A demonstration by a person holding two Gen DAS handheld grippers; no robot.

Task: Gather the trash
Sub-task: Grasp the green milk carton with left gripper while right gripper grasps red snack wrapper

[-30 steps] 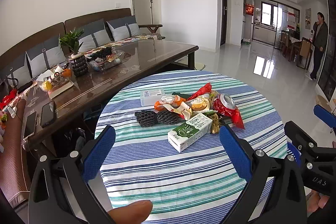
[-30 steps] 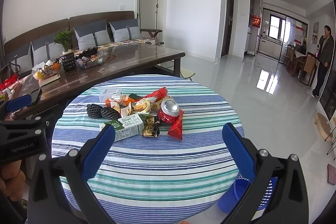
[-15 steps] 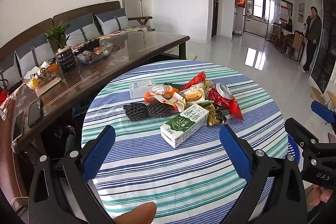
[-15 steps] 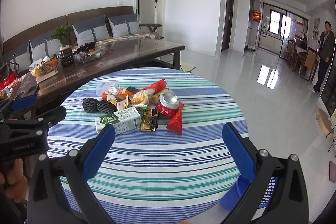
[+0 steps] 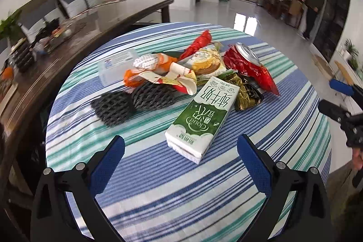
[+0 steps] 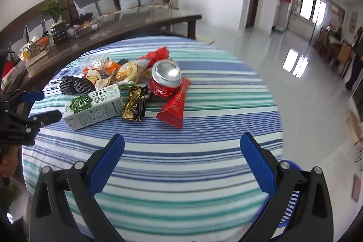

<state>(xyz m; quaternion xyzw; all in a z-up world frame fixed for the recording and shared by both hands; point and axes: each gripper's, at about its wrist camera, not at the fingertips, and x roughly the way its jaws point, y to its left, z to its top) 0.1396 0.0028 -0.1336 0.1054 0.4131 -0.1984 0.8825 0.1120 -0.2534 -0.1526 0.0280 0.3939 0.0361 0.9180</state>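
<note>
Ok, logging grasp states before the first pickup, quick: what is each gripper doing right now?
Left gripper: open, holding nothing, above the striped tablecloth.
Right gripper: open, holding nothing.

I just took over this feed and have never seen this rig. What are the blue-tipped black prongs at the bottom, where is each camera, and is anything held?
Each picture comes from a fisheye camera on a handheld two-finger gripper, looking forward along its blue-padded fingers. No robot arm: a person holds one in each hand. The left gripper and right gripper are both open and hold nothing.

Both look over a round table with a blue-and-green striped cloth. On it lies a trash pile: a green-and-white milk carton, a crushed red drink can, a red snack wrapper, a gold-and-black foil wrapper and two black foam nets.
</note>
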